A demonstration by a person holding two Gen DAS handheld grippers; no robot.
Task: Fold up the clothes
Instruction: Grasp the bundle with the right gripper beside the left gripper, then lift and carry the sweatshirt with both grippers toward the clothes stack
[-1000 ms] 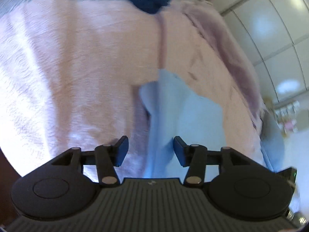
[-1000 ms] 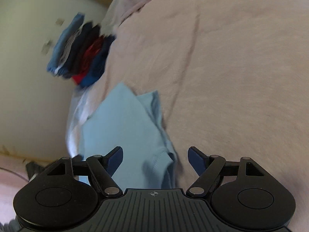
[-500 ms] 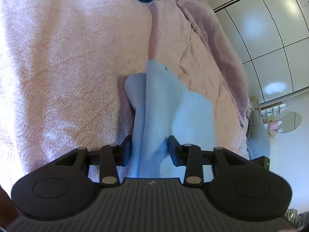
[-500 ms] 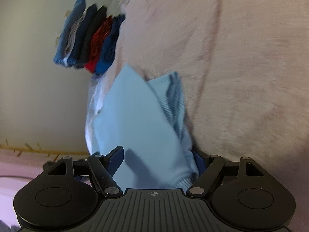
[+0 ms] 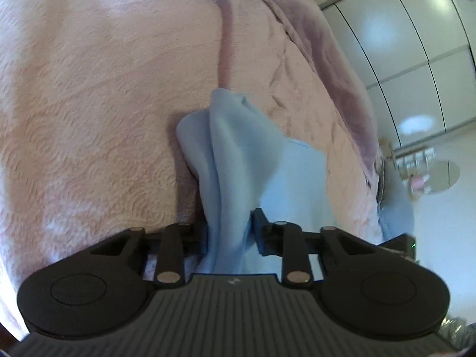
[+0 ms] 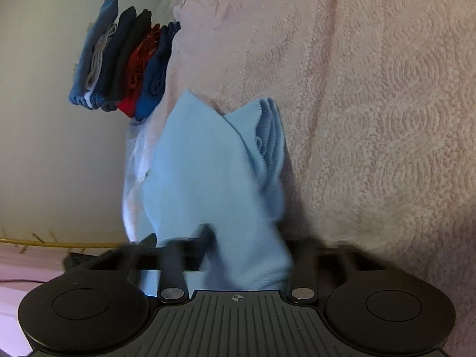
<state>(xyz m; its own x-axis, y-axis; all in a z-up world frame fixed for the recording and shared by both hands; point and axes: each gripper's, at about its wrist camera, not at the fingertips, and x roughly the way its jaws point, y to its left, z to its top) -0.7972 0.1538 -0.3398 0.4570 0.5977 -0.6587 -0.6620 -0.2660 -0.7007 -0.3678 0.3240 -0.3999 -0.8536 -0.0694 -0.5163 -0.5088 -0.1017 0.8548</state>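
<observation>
1. Pink textured bedspread (image 5: 98, 113) covers the bed and fills most of both wrist views; embossed swirl pattern, a deep crease running up the middle in the left view.
2. White wardrobe doors (image 5: 416, 59) stand beyond the bed's edge, upper right of the left view, with glare on the panels.
3. Light blue garment (image 5: 238, 154) lies on the bedspread, bunched and partly lifted, both ends drawn toward the cameras. Ribbed cuff or hem visible at its far tip in the right view (image 6: 208, 163).
4. Stack of folded clothes (image 6: 125, 62) sits on the bedspread beyond the garment: blues, black, red, one grey-white piece. Well apart from the garment.
5. Left hand-held gripper (image 5: 229, 232): jaws closed on a gathered fold of the light blue garment, fabric pinched between both fingers.
6. Right hand-held gripper (image 6: 247, 253): motion-blurred; jaws drawn in on the garment's near end, cloth bulging over the fingers.
</observation>
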